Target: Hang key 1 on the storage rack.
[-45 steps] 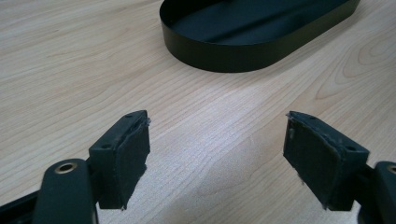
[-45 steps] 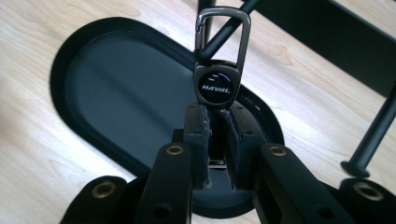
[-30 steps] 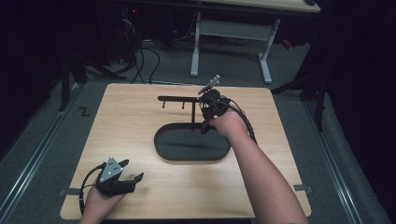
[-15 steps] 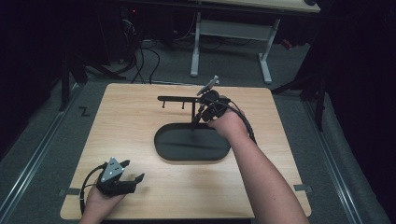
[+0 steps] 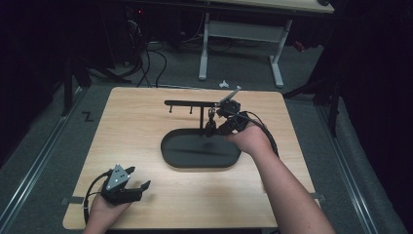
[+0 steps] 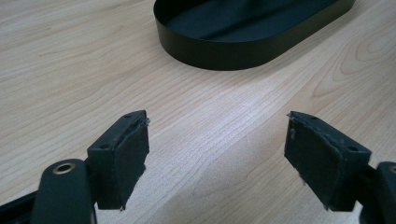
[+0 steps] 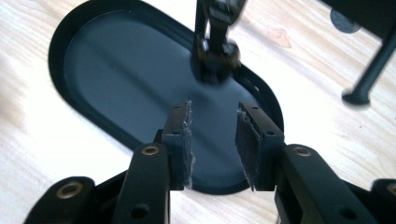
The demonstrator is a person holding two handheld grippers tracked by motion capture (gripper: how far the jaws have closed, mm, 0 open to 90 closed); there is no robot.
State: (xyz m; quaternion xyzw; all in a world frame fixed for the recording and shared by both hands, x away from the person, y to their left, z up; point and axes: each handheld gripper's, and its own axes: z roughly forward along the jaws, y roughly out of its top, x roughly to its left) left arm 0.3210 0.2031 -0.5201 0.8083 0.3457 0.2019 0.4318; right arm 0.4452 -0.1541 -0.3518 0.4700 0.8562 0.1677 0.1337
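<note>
Right gripper view has the right gripper (image 7: pixel 214 140) with its pads (image 7: pixel 246 137) parted and bare – they've just been opening, with nothing between them. Beyond them a small dark watch-like item (image 7: pixel 215 49) hangs blurred over the black oval metal tray (image 7: pixel 93 60). I'd back straight off without bumping it. Left gripper (image 6: pixel 217 156) sits wide open on the pale wooden table (image 6: pixel 56 70).

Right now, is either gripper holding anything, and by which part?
Nothing is held. The right gripper, jaws just opening, is empty above the black tray; the left gripper is open over bare table.
</note>
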